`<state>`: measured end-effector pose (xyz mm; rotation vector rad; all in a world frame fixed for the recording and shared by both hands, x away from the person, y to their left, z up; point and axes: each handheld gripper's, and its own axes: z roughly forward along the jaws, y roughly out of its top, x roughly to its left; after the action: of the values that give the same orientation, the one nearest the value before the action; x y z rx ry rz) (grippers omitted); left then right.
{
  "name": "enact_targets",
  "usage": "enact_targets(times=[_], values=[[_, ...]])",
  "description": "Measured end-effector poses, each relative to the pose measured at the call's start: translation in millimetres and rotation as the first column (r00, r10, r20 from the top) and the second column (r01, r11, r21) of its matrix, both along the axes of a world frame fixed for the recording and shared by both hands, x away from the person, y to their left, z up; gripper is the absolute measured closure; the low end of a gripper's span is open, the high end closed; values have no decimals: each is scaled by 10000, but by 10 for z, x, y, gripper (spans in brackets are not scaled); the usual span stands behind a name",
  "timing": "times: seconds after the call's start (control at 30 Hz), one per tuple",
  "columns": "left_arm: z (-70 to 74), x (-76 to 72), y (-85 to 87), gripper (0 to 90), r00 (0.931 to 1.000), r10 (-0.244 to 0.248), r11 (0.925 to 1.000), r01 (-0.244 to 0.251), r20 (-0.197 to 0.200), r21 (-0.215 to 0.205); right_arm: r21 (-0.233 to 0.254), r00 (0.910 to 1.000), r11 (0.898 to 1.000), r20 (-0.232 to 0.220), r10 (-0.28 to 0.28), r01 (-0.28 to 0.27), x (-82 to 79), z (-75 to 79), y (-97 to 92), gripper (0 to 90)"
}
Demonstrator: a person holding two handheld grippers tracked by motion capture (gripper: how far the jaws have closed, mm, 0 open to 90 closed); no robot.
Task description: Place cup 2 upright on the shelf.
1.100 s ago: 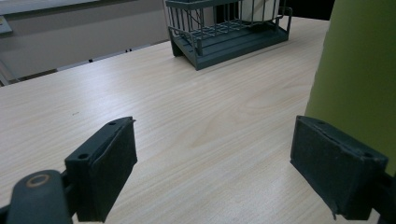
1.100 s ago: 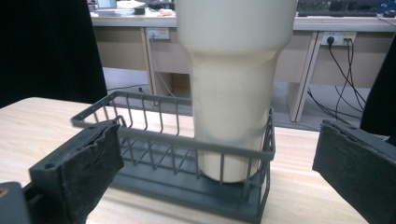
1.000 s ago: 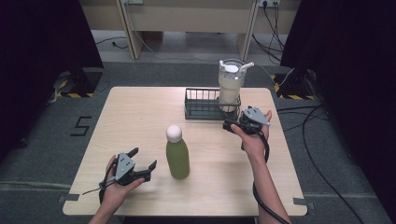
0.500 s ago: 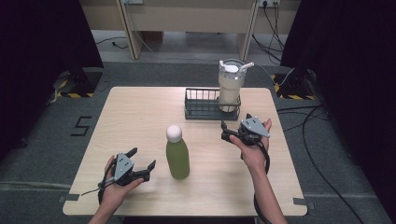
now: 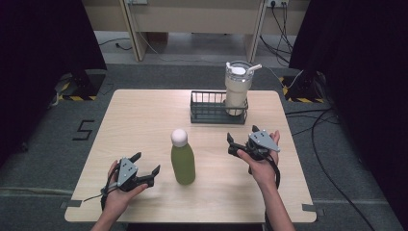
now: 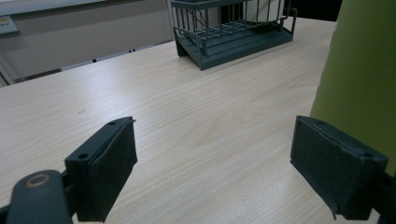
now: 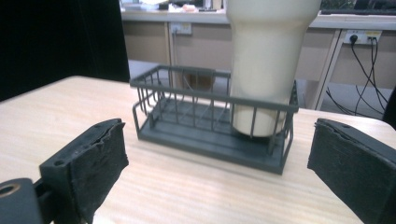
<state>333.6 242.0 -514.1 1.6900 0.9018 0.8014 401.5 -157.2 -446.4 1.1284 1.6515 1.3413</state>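
A green bottle (image 5: 183,161) with a white cap stands upright in the middle of the wooden table. A cream tumbler (image 5: 237,91) stands in the right end of a dark wire basket (image 5: 207,111) at the back. My left gripper (image 5: 146,163) rests open near the front left, and the bottle (image 6: 364,70) stands just outside its right jaw. My right gripper (image 5: 242,134) is held open in front of the basket (image 7: 210,135), facing the tumbler (image 7: 268,60). Its jaws have just been closing a little, with nothing between them.
The table's (image 5: 144,120) left half is bare wood. Cables (image 5: 332,125) trail on the floor to the right. Dark curtains hang at both sides, and desk legs stand beyond the far edge.
My right gripper has drawn back from the basket toward the near edge, sinking slightly. The left gripper, bottle and tumbler have stayed put.
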Motion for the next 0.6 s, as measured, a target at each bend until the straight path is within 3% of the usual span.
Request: enact_targets(times=[0.43,0.6], values=[[2,3,3,135,10000,29,9999,-29,65,151,-189,9996,9994,-25,290,-290,-73,-42,36,46],[5,-18,7,135,9999,-21,9999,20,108,137,-56,9993,9993,-10,363,-363,-125,-19,76,49]])
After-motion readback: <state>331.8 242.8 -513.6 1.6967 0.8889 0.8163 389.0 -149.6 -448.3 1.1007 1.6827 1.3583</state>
